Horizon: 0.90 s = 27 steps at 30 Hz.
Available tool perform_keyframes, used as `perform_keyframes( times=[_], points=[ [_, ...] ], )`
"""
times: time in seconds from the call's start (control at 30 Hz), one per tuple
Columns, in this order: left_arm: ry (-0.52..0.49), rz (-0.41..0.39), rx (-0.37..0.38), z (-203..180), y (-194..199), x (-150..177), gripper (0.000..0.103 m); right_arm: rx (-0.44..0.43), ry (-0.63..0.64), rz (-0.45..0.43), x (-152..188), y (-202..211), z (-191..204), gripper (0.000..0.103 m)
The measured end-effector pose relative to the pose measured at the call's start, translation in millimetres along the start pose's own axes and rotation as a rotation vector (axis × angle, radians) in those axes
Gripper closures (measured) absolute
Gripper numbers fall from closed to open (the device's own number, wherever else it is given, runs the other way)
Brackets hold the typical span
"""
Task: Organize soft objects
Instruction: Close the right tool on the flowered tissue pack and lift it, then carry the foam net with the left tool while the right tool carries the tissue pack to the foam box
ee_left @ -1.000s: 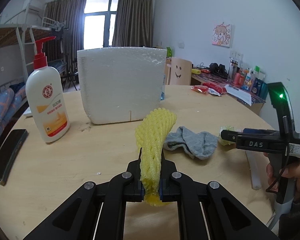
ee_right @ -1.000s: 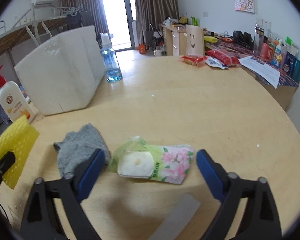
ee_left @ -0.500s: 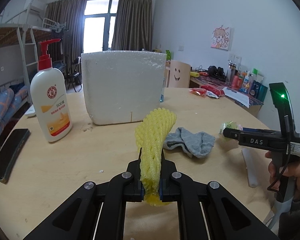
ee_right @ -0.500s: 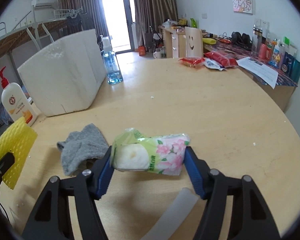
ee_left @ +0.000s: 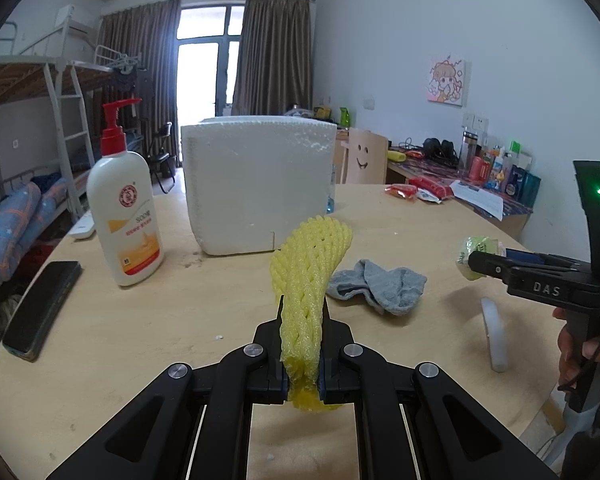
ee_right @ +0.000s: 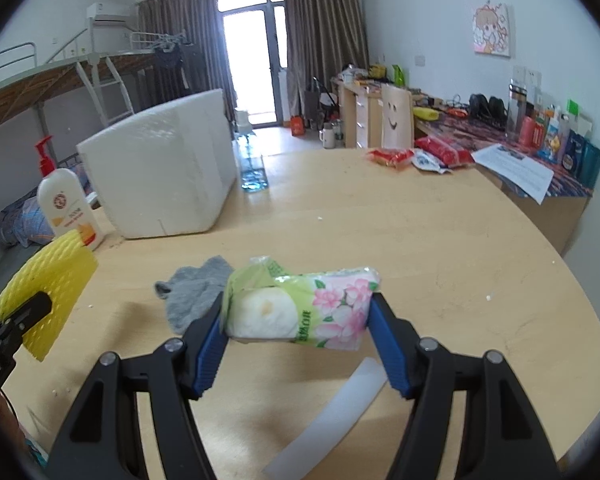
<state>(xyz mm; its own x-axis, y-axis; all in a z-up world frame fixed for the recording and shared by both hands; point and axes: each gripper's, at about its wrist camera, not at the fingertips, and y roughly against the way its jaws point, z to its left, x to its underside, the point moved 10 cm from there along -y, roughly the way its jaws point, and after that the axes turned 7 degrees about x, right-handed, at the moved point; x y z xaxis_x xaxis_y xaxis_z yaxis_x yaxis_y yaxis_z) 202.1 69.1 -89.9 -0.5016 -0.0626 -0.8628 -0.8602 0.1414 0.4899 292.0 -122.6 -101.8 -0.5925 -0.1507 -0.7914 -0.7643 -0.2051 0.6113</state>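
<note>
A yellow foam net sleeve (ee_left: 309, 256) stands up from my left gripper (ee_left: 302, 314), which is shut on its lower end above the round wooden table (ee_left: 100, 360). My right gripper (ee_right: 298, 314) is shut on a green tissue pack with pink flowers (ee_right: 300, 300). The blue pads press its two ends and hold it just above the tabletop. A crumpled grey sock (ee_left: 380, 284) lies on the table between the two grippers, a little beyond both. The right wrist view shows the foam net (ee_right: 48, 280) at the left edge. In the left wrist view the right gripper (ee_left: 476, 260) comes in from the right.
A white foam box (ee_left: 260, 184) stands at the back of the table. A pump lotion bottle (ee_left: 124, 208) is on its left, a blue water bottle (ee_right: 254, 164) on its right. A dark phone (ee_left: 44, 308) lies at the left edge, a white plastic strip (ee_right: 332, 412) under the right gripper.
The right jaws closed onto the tissue pack and lifted it off the table. The left gripper, still holding the foam net, drifted slightly.
</note>
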Motion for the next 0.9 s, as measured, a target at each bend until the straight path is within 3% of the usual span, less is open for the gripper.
perform_keyframes(
  times=[0.5,0.9],
  points=[
    [0.01,-0.051,-0.043,6,31,-2,0.094,-0.045,0.052,-0.105,-8,50,22,0.032],
    [0.017,-0.101,-0.073,4,56,-8,0.094,-0.14,0.115,-0.161,-1,84,56,0.032]
  ],
)
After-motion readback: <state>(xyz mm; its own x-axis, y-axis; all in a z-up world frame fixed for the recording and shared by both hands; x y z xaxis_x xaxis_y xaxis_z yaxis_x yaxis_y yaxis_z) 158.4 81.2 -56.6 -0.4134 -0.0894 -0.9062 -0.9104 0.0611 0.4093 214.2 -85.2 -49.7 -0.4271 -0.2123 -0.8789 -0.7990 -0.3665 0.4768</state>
